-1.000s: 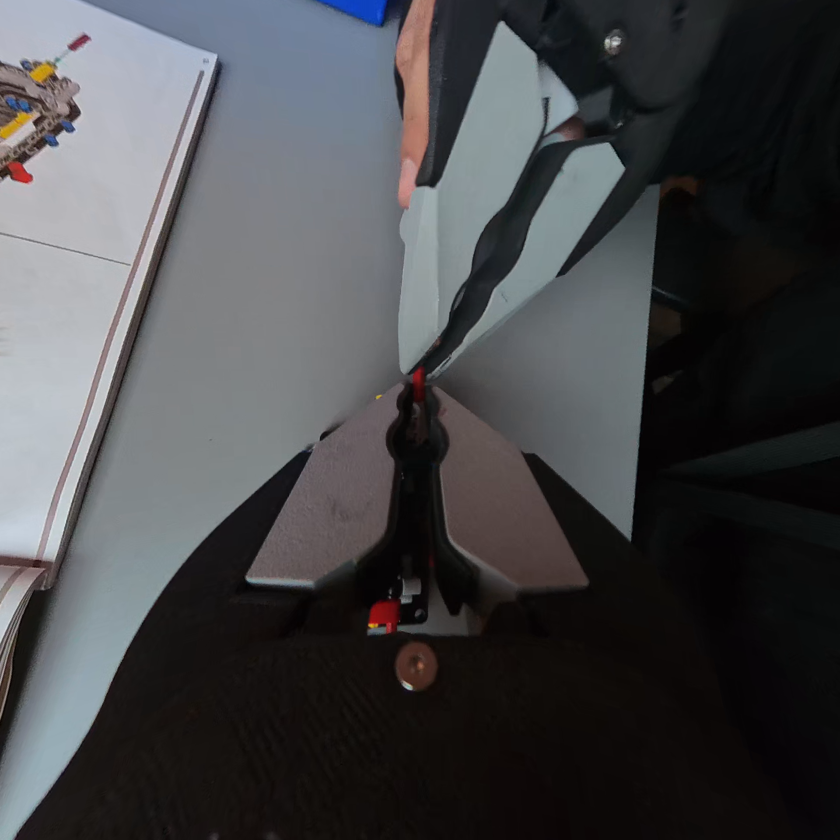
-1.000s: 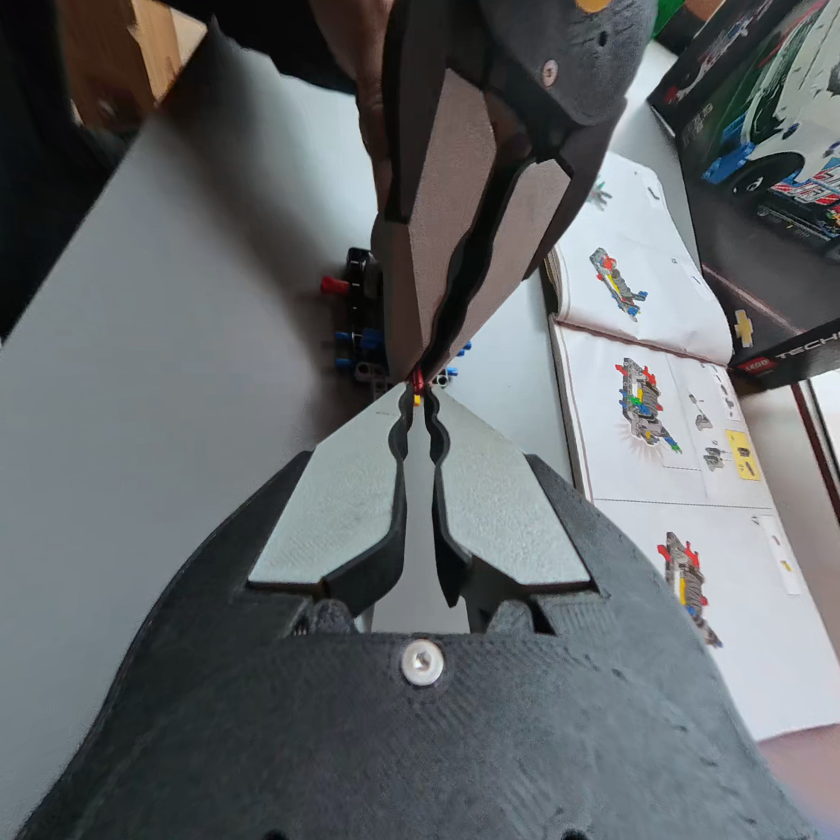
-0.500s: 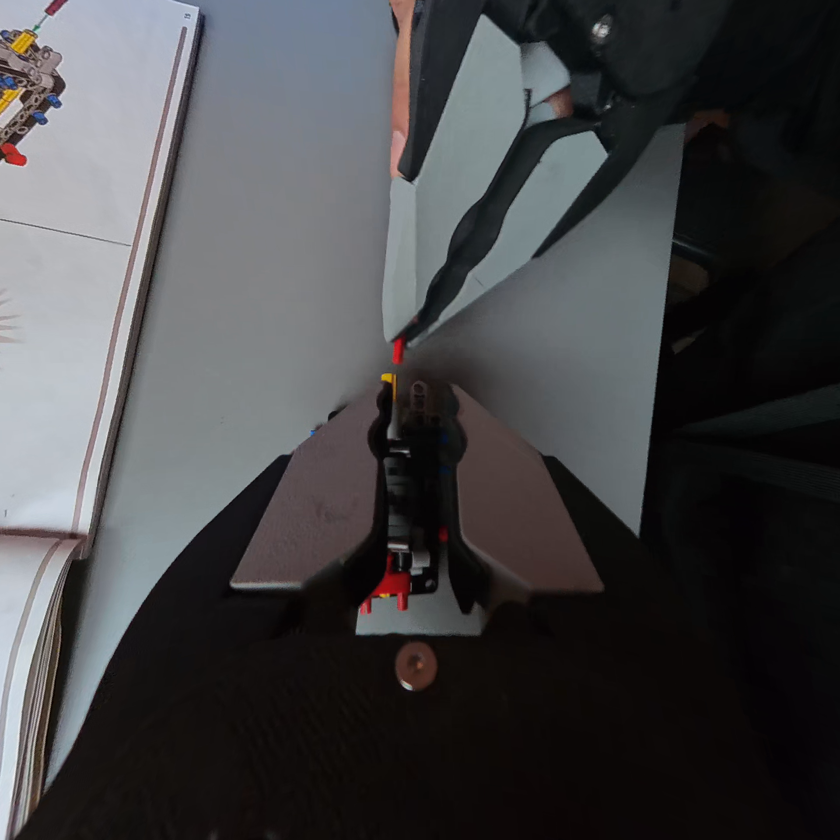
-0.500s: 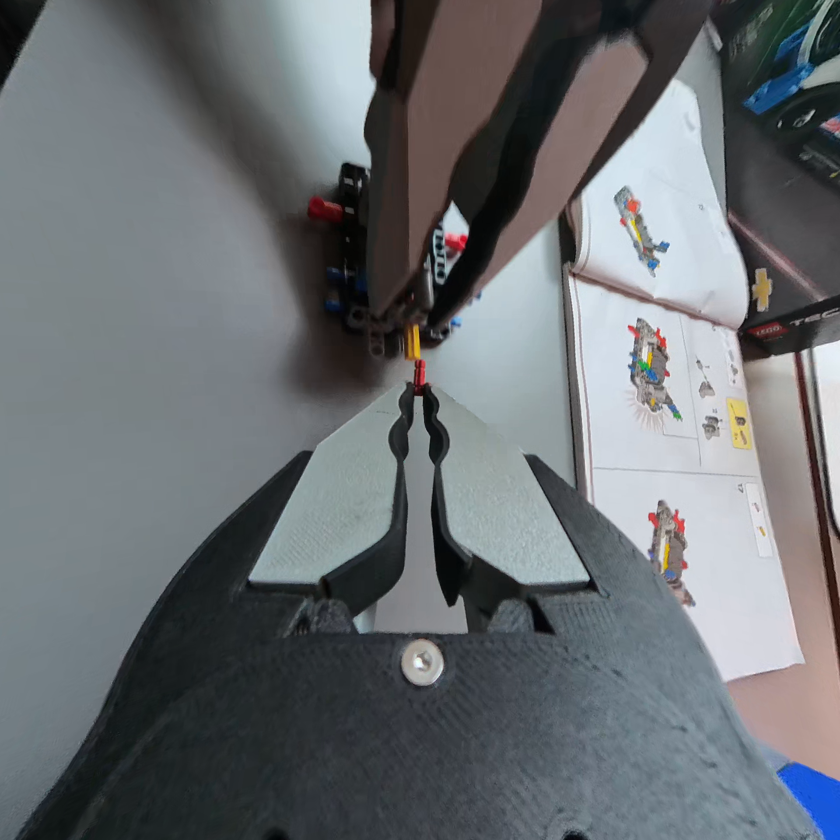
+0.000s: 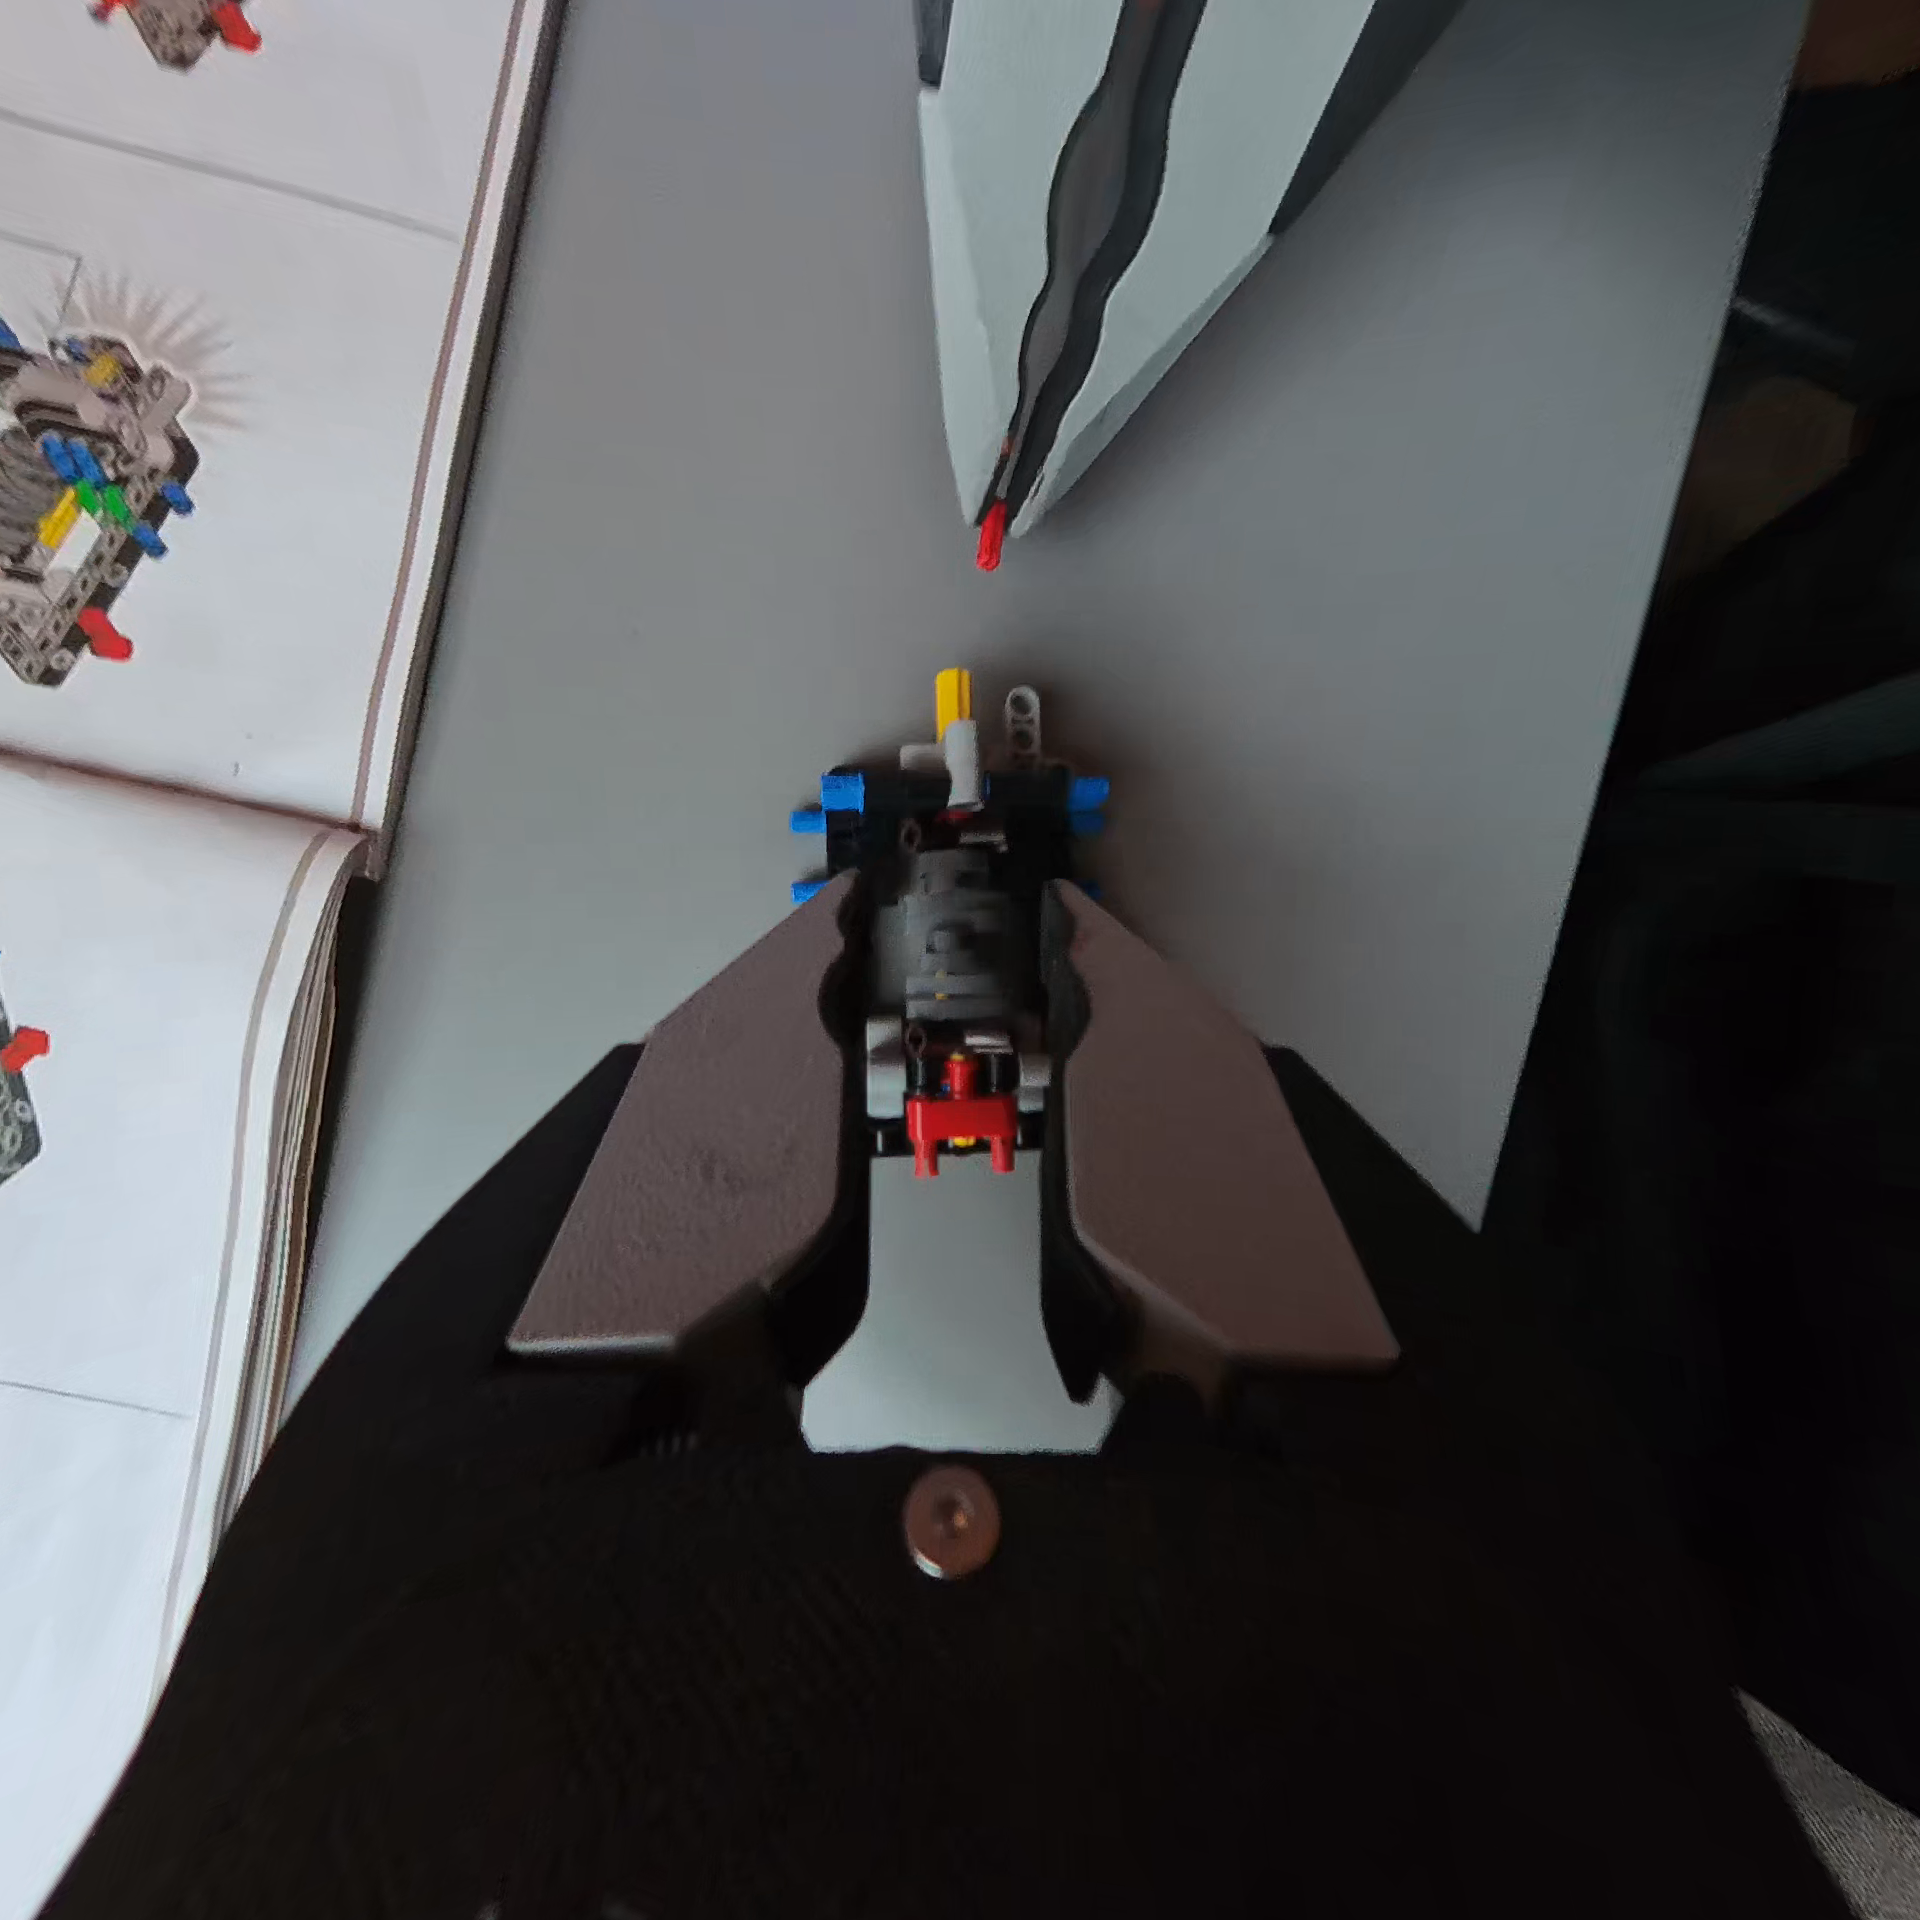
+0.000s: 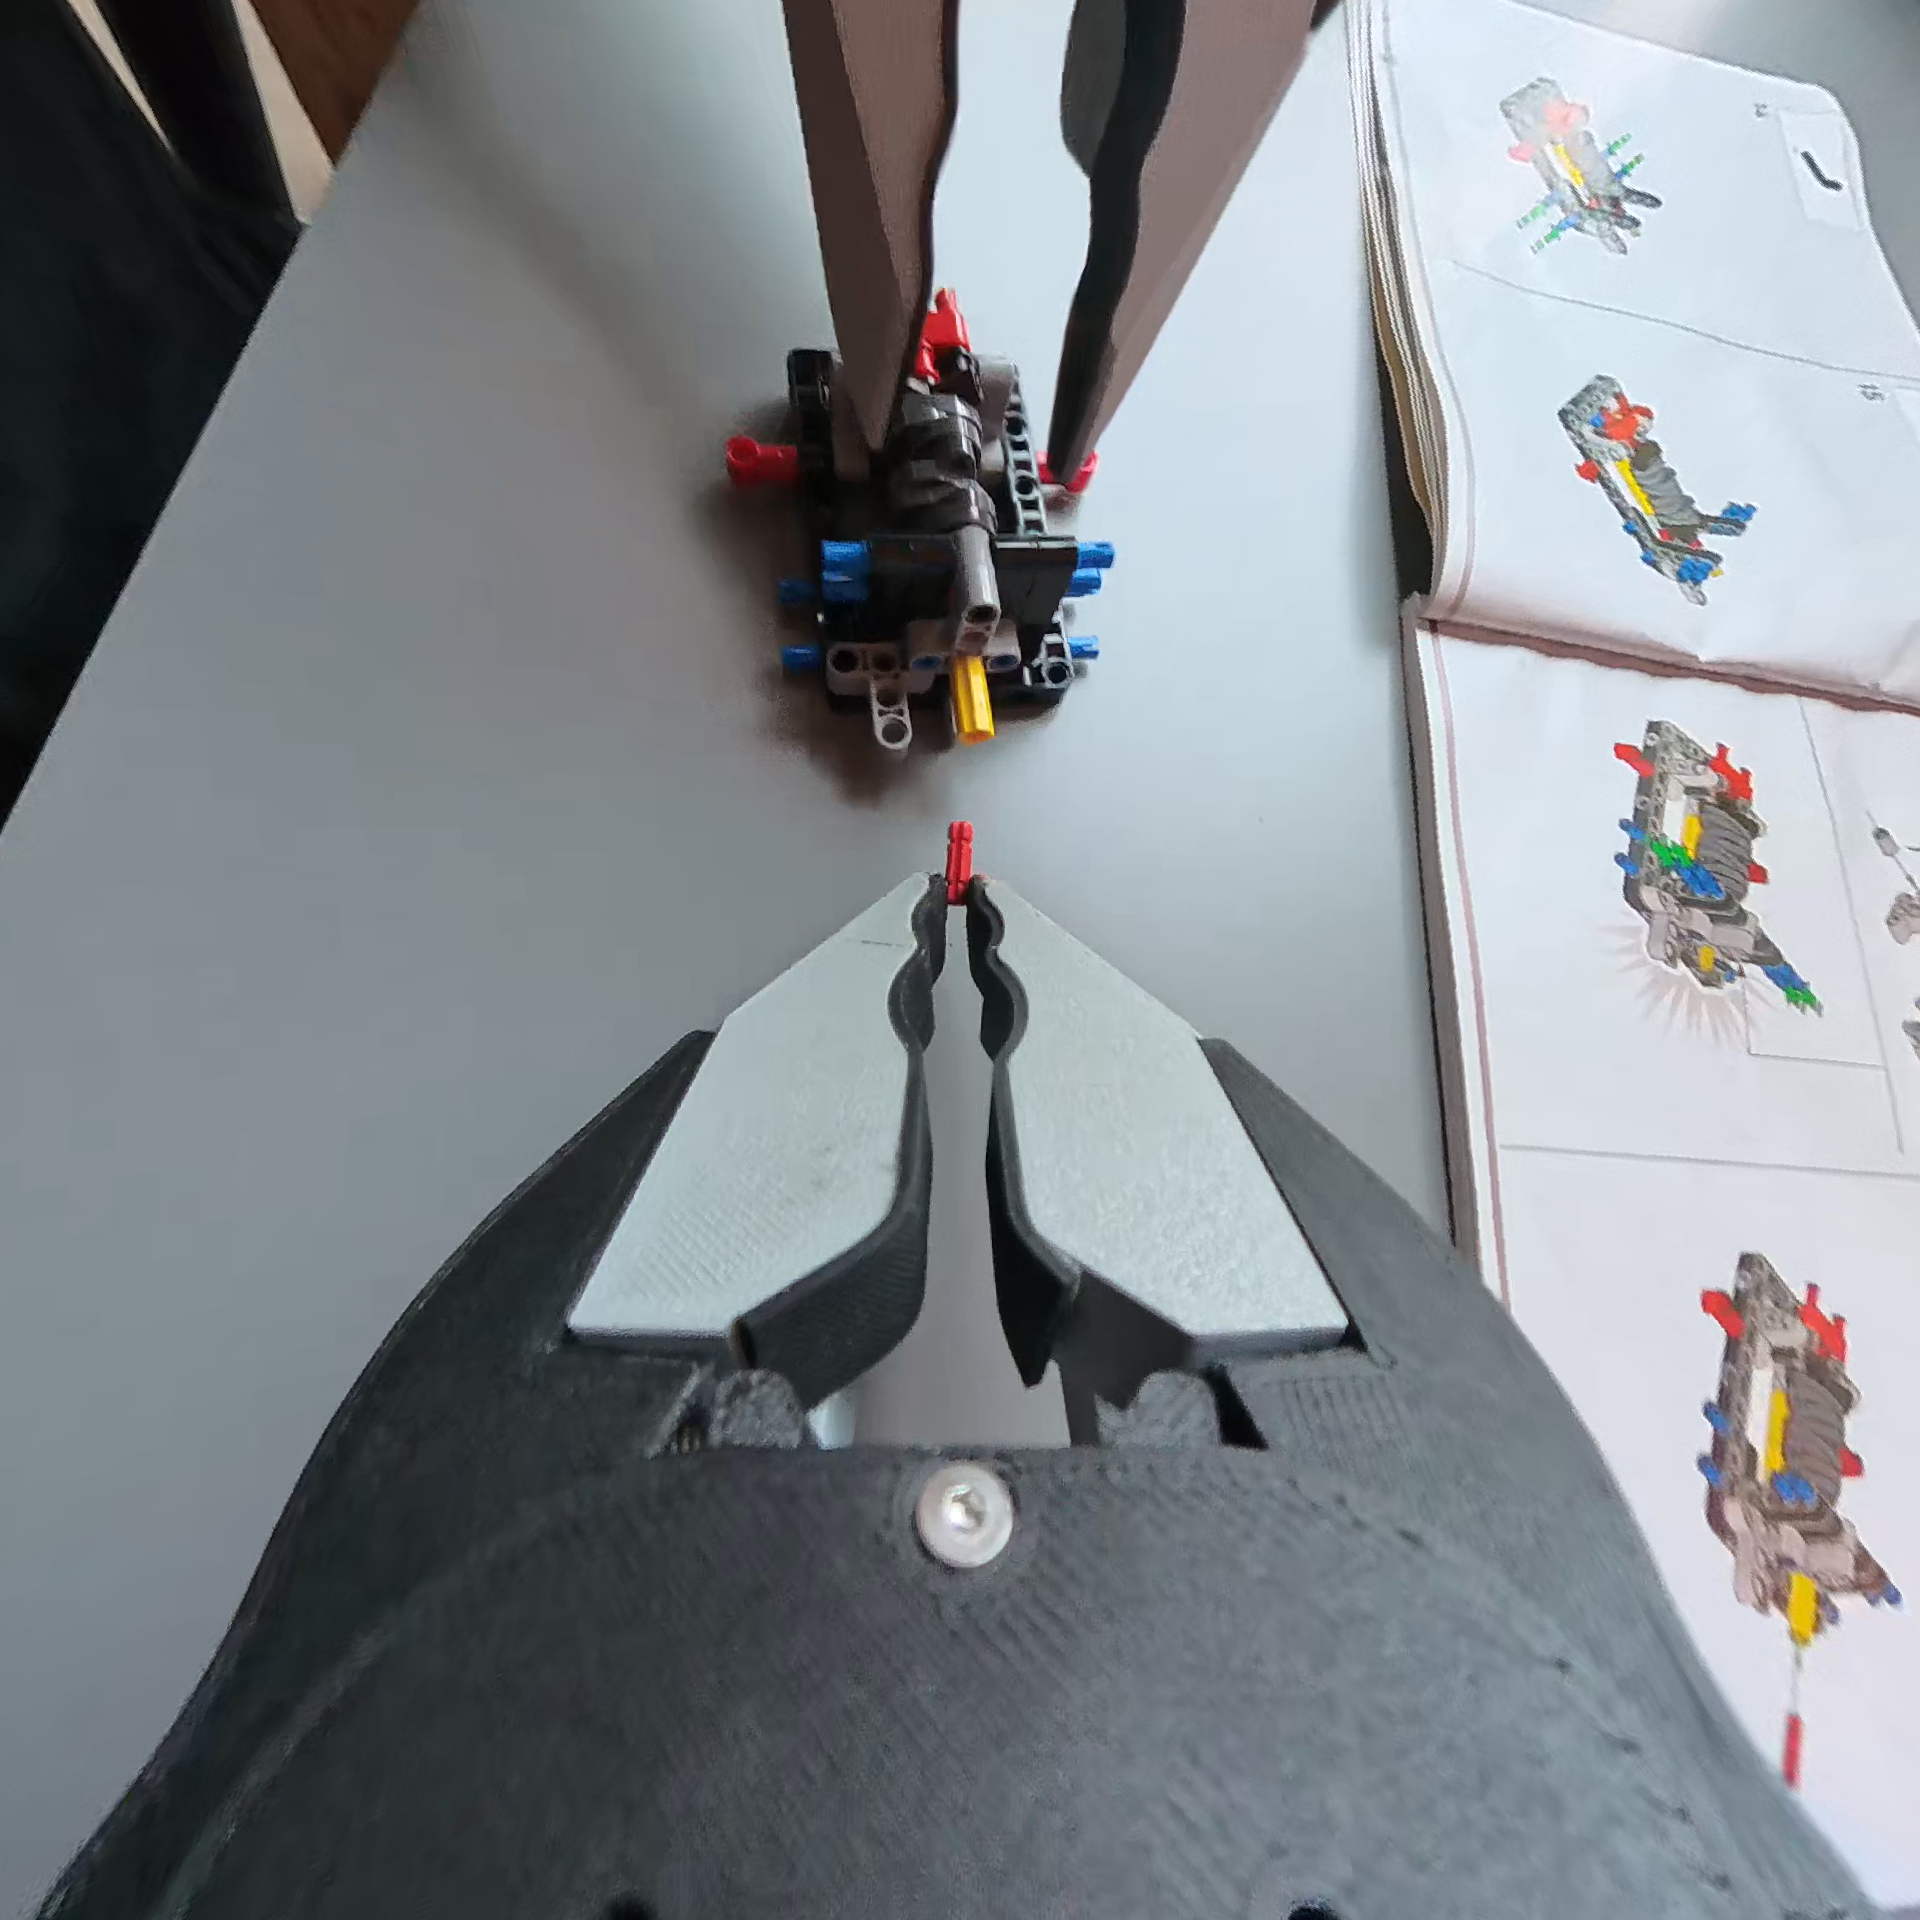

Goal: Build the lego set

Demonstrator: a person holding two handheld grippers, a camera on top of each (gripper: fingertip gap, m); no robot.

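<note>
The right gripper [image 6: 958, 894] is pinching a small red pin [image 6: 959, 854] at its very tips, jaws nearly closed, with most of the pin projecting forward. One second ago this pin was touching the front of the Lego assembly [image 6: 940, 540]; now the gripper is backing away, and bare table [image 6: 416, 727] is showing between the pin and the yellow axle [image 6: 974, 709] at centre frame. The pin is therefore not seated.

The left gripper [image 5: 951, 904] is straddling the assembly [image 5: 951, 935] with its jaws partly open. Both fingers are standing just beside the sides of the model, whereas earlier they were closed down around it. Whether they are gripping it now cannot be confirmed. The assembly is resting on the table at centre frame.

The instruction booklet [image 6: 1662, 727] is lying open along the right edge of the right wrist view.

Judgement: the insertion attempt is being abandoned or reset. The pin probably needs realigning with its target hole before another approach.
</note>
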